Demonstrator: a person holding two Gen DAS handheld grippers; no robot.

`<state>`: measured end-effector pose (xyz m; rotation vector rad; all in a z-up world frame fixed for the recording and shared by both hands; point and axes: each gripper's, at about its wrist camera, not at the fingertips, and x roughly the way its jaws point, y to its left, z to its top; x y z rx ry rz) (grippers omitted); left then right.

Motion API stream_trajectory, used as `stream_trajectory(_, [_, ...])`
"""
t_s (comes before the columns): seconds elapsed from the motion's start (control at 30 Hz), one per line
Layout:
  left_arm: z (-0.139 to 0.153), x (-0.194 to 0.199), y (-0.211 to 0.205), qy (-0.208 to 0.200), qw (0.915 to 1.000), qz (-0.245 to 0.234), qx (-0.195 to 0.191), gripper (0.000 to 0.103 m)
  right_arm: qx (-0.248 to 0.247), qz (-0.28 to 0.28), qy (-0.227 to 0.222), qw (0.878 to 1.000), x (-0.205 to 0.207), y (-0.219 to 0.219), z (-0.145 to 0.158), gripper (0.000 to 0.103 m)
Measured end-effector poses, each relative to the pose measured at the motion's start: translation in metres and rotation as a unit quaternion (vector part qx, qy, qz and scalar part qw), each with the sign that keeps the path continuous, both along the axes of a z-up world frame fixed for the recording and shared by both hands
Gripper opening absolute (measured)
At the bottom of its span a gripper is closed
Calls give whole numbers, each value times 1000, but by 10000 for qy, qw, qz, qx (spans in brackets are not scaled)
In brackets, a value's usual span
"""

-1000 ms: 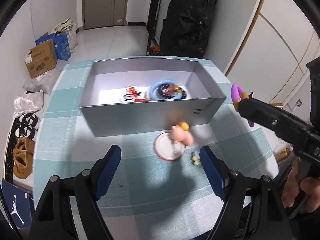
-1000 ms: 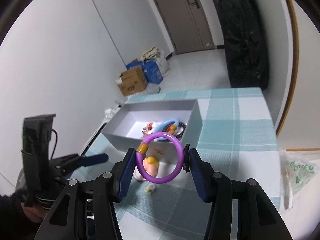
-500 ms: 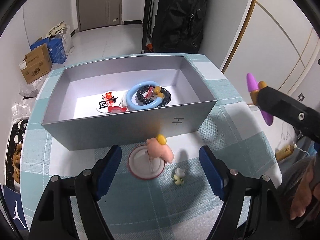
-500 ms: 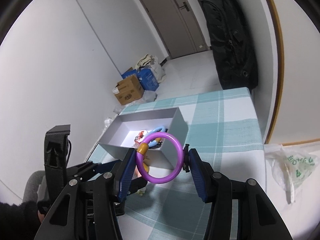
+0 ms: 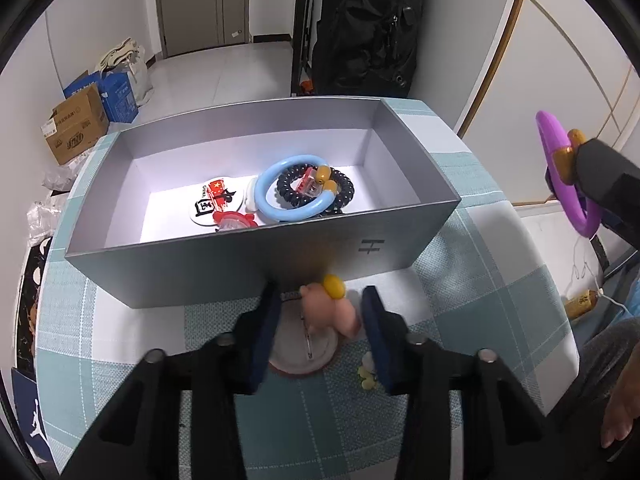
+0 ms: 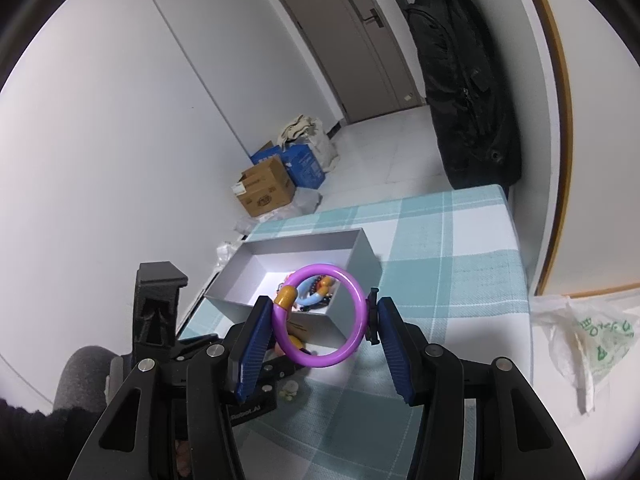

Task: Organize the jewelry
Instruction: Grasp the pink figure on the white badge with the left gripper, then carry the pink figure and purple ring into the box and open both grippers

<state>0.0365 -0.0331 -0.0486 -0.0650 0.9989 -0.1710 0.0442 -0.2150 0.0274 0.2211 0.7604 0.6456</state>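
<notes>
A grey open box (image 5: 224, 264) on the checked tablecloth holds a blue bangle (image 5: 294, 212), a black bead bracelet (image 5: 344, 190) and badges (image 5: 212, 202). My left gripper (image 5: 320, 320) is low in front of the box, its jaws narrowed around a pink pig charm (image 5: 332, 312) that lies on a round red-rimmed badge (image 5: 300, 354); contact is unclear. My right gripper (image 6: 320, 322) is shut on a purple bangle (image 6: 352, 344) with a gold clasp, held in the air to the right of the box; the bangle also shows in the left wrist view (image 5: 560, 176).
A small yellow-green charm (image 5: 366, 372) lies on the cloth by the left gripper's right finger. Cardboard boxes (image 5: 76, 128) and bags sit on the floor beyond the table. A black bag (image 5: 360, 24) hangs behind. A plastic bag (image 6: 588, 340) lies off the table's right edge.
My left gripper has moved forward and down to the pig charm and its jaws have narrowed a lot. My right gripper has lifted and pulled back with the purple bangle.
</notes>
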Motion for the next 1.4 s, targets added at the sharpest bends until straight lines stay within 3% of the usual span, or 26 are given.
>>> stream_trajectory(0.37, [9,-4,-2,-148,9998,-87,-120,23,84,-64,52,9999,1,-4,-1,52])
stream_trajectory(0.7, [36,-13,15,-609,9942,-53,-882,23,16,-43,108,9999,-1,3,-4,52])
stream_trajectory(1.4, [49,7,74,-890,9849,634,-1345,23,-122,546,-5,9984,9,59,-11,52])
